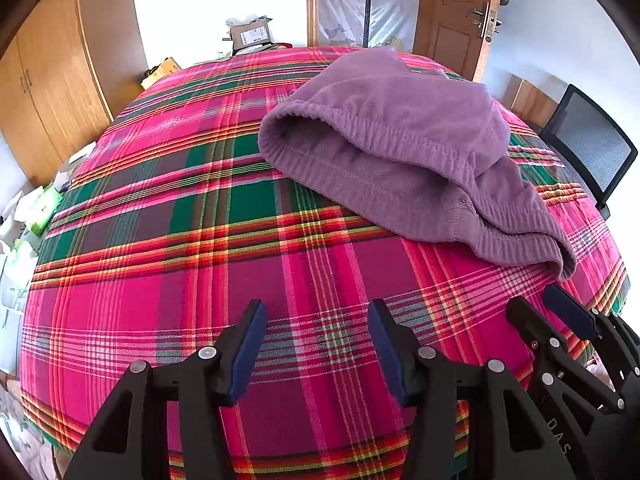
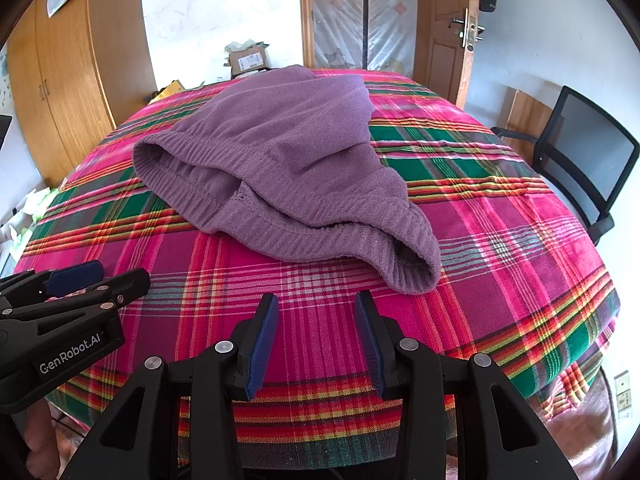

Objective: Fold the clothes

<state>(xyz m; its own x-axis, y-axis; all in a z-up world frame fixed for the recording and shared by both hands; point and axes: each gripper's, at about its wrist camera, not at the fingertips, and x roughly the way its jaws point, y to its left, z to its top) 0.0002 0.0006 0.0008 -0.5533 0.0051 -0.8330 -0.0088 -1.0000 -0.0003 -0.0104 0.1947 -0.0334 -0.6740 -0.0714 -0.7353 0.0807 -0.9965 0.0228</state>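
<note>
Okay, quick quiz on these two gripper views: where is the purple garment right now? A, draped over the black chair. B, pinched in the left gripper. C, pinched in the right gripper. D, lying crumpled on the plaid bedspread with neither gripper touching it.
D: the purple garment lies bunched on the plaid bedspread, while the left gripper and right gripper both stand open and empty short of it.

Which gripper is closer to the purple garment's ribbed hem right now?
The right gripper: the ribbed hem of the purple garment lies just ahead of its open jaws. The left gripper, also open, faces bare plaid cloth.
</note>
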